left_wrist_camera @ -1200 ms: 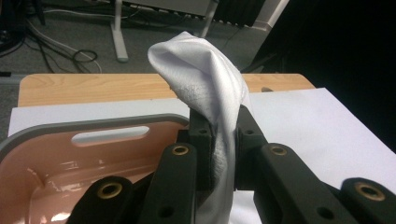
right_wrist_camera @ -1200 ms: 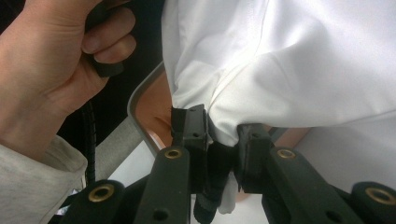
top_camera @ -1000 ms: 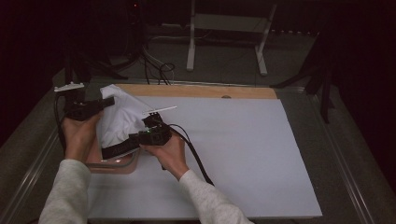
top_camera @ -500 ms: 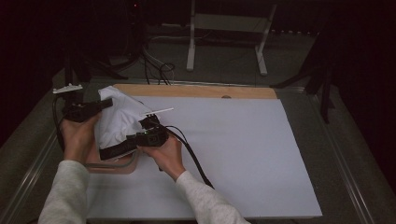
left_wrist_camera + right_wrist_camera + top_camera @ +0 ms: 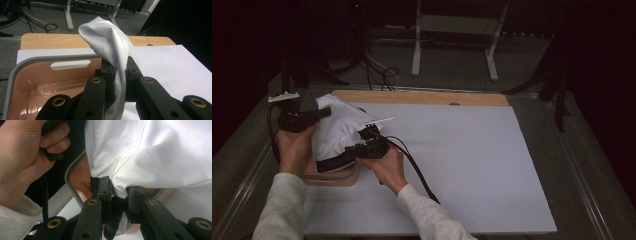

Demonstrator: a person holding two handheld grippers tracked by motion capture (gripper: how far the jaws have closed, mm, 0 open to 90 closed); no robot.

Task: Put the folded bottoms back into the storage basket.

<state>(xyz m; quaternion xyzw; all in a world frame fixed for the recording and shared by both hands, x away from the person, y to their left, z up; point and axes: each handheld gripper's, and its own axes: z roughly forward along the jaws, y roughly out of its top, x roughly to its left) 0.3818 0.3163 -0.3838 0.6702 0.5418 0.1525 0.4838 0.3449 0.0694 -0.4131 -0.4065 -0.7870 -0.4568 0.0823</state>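
Observation:
A white cloth (image 5: 339, 127) hangs bunched over a pink bin with a grey rim (image 5: 343, 177) at the table's left side. My left gripper (image 5: 323, 113) holds it from the left, and in the left gripper view the jaws (image 5: 117, 75) are shut on a twisted fold of the cloth (image 5: 107, 35) above the bin (image 5: 37, 75). My right gripper (image 5: 324, 163) points left at the cloth's lower edge. In the right gripper view it (image 5: 117, 197) is shut on the cloth (image 5: 162, 157) at a dark hem, just over the bin's rim (image 5: 72, 185).
A white sheet (image 5: 462, 160) covers the table, with a wooden board edge (image 5: 422, 97) at the back. The right gripper's cable (image 5: 414, 167) trails across the sheet. The person's left hand (image 5: 22, 157) is close to the right gripper. A metal stand (image 5: 452, 30) is on the floor behind.

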